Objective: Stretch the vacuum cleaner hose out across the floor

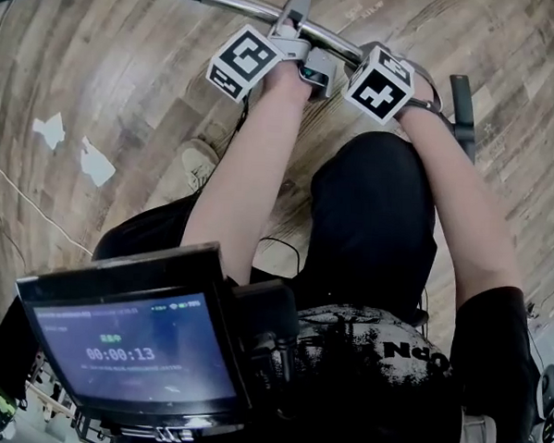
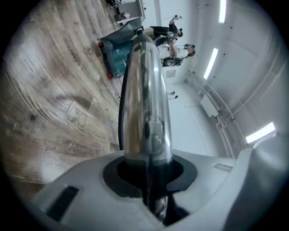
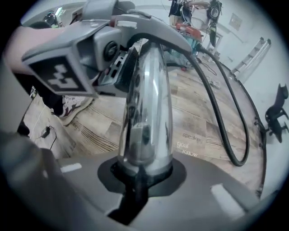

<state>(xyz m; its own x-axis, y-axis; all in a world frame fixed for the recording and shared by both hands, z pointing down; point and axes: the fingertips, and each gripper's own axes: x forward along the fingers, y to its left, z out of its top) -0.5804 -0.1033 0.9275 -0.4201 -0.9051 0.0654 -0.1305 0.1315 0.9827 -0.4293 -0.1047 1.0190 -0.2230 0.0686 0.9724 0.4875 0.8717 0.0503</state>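
Head view: both forearms reach forward over a wood floor. The left gripper and right gripper sit close together on a chrome tube. The tube slants across the top of the frame, above the boards. Both marker cubes face the camera. A shoe stands beside the left arm, and two paper scraps lie to the left. A screen with a timer hangs at the chest.

Left gripper view: the left gripper is clamped on the tube, which fills the gap between its jaws and runs straight away from the camera. Near the tube's far end a teal vacuum with red wheels stands on the floor. A thin black line follows the tube's left edge; whether it is hose or cord I cannot tell. People stand far off by a white wall.

Right gripper view: the right gripper is clamped on the same tube, its jaws tight on both sides. Farther up the tube the left gripper grips it, cube toward the camera. From beyond that grip the black ribbed hose arcs out to the right and drops to the floor in a long loop. It then turns back up toward the vacuum at the far side of the room. The hose hangs slack and curved rather than straight
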